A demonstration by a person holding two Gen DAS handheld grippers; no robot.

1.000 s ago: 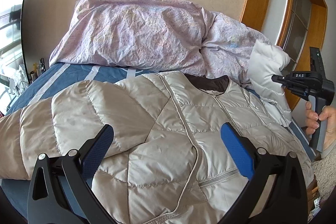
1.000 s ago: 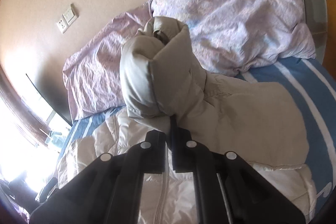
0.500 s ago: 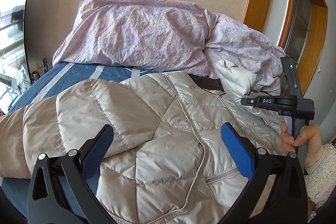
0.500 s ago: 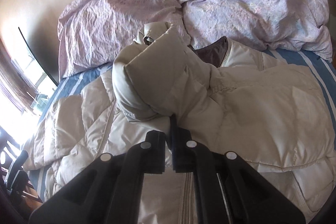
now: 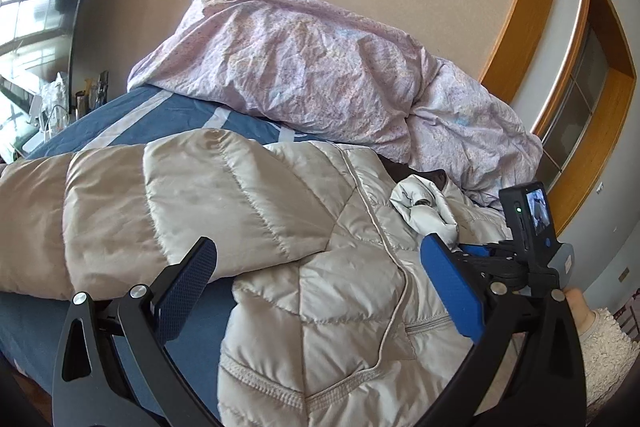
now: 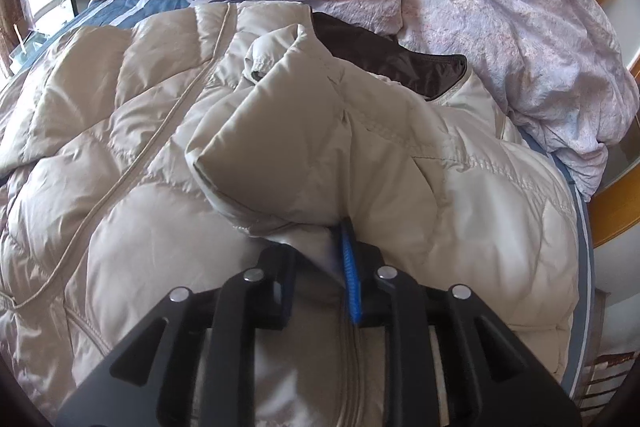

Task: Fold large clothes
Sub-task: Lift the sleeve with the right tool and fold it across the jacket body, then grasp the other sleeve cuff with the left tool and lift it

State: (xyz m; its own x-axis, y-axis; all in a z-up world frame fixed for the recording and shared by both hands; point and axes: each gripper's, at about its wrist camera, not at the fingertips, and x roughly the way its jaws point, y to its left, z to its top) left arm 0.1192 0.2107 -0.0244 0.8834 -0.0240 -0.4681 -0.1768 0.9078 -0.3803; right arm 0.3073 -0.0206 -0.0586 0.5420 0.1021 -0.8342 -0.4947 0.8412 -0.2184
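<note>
The blue striped bed sheet (image 5: 168,119) carries the big beige quilted down jacket (image 5: 320,291), which lies spread with its front up, collar toward the crumpled lilac floral duvet (image 5: 320,67). This flat position probably serves the folding. The jacket's right padded sleeve (image 6: 288,147) is doubled over the chest, because the right gripper (image 6: 340,239) has its tongs clamped together on the sleeve fabric and holds it above the zipper line. The left gripper (image 5: 320,279) hovers over the hem with its tongs wide apart, holding nothing, perhaps ready for the other sleeve.

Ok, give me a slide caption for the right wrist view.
Right gripper pinching the beige puffer jacket's sleeve, folded over the jacket on the bed.
</note>
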